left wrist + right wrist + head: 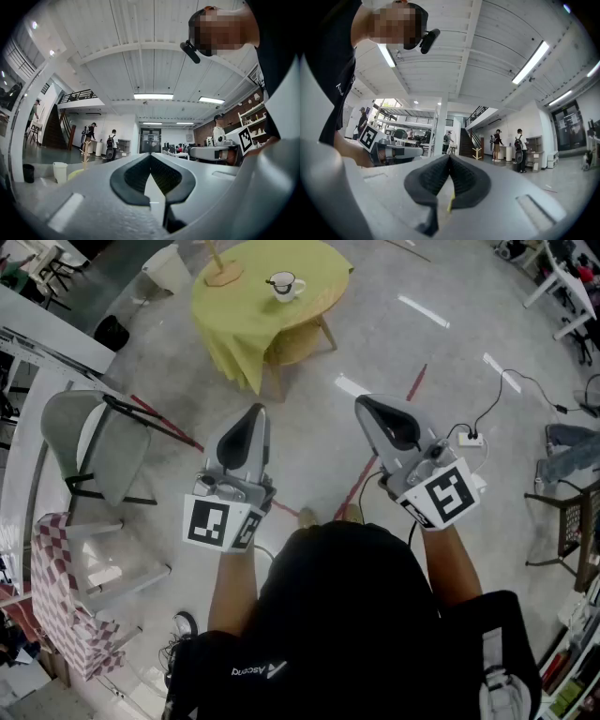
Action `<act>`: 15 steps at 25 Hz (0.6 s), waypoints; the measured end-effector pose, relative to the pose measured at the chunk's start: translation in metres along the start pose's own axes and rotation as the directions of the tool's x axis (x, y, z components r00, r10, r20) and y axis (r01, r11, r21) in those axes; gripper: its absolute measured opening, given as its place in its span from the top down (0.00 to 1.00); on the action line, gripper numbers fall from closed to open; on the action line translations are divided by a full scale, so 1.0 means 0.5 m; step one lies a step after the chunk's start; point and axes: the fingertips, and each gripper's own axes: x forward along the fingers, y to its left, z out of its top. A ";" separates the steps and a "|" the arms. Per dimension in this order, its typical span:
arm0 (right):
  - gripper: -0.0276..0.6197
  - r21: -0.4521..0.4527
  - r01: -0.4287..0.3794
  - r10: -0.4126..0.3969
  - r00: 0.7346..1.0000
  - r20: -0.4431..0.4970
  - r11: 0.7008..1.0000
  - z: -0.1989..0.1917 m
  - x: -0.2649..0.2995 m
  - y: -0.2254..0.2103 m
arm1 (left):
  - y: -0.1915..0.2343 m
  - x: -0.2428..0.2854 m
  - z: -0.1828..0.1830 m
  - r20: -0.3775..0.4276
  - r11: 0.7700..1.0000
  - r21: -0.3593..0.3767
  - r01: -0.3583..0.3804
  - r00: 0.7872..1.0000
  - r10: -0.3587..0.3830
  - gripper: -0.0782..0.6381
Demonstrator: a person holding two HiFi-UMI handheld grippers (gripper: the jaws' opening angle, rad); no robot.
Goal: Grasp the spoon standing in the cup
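A white cup (284,286) with a dark spoon (277,280) standing in it sits on a round table under a yellow cloth (246,315), far ahead of me across the floor. I hold both grippers at chest height, level, well short of the table. My left gripper (253,410) is shut, its jaw tips meeting with nothing between them (150,155). My right gripper (363,401) is shut and empty as well (449,157). The cup does not show in either gripper view.
A wooden stand (223,273) sits on the table beside the cup, and a white bin (164,268) stands left of the table. A grey folding chair (103,446) and a checked cloth (56,587) are at my left. A power strip (469,438) with cables lies on the floor at the right. Other people stand in the distance.
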 end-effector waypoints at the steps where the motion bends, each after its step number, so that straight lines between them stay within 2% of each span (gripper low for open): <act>1: 0.95 -0.001 0.001 -0.001 1.000 -0.002 1.000 -0.002 0.004 0.003 | 0.003 0.000 -0.001 0.001 1.000 0.000 0.002 1.000 -0.002 0.88; 8: 0.95 0.011 0.006 -0.006 1.000 0.001 1.000 -0.002 0.040 0.019 | 0.035 -0.006 -0.004 0.012 1.000 -0.010 0.017 1.000 -0.017 0.88; 15: 0.95 -0.005 0.010 -0.010 1.000 -0.016 1.000 -0.020 0.112 0.050 | 0.110 -0.020 -0.013 0.028 0.999 -0.020 0.034 0.999 -0.033 0.88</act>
